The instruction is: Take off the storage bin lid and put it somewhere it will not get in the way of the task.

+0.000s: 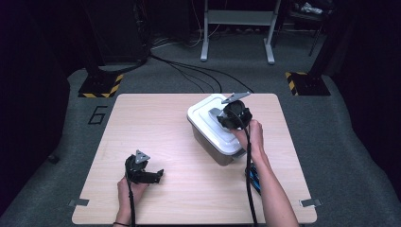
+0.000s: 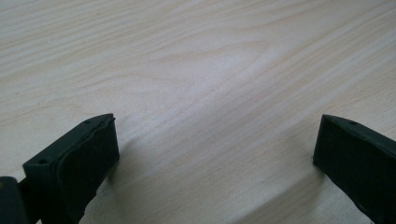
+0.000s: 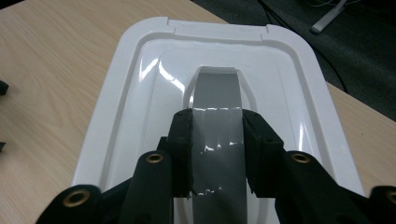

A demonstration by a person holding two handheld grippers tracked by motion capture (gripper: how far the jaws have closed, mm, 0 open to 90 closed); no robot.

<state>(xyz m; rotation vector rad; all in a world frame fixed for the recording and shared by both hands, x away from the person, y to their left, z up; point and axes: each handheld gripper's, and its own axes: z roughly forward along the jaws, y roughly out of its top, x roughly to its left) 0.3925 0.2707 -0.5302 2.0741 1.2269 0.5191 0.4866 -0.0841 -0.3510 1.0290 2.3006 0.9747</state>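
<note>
You're clamping your right gripper [image 3: 217,154] onto the grey handle [image 3: 217,93] set in the middle of the white lid [image 3: 140,93], both pads pressing its sides, so the grab looks made. The lid is sitting flat on the grey box [image 1: 222,151], toward the far right of the table [image 1: 142,123]. Your left gripper [image 1: 150,176] is resting low near the front left, well apart from the box, its jaws spread wide over bare wood and holding nothing. Judging by the grip, you're at the lid-lifting step. Next you'll likely be pulling straight up, keeping the handle square between the pads so the lid doesn't tilt and catch. If the box is rising with it, you may be needing the left gripper to steady its wall.
</note>
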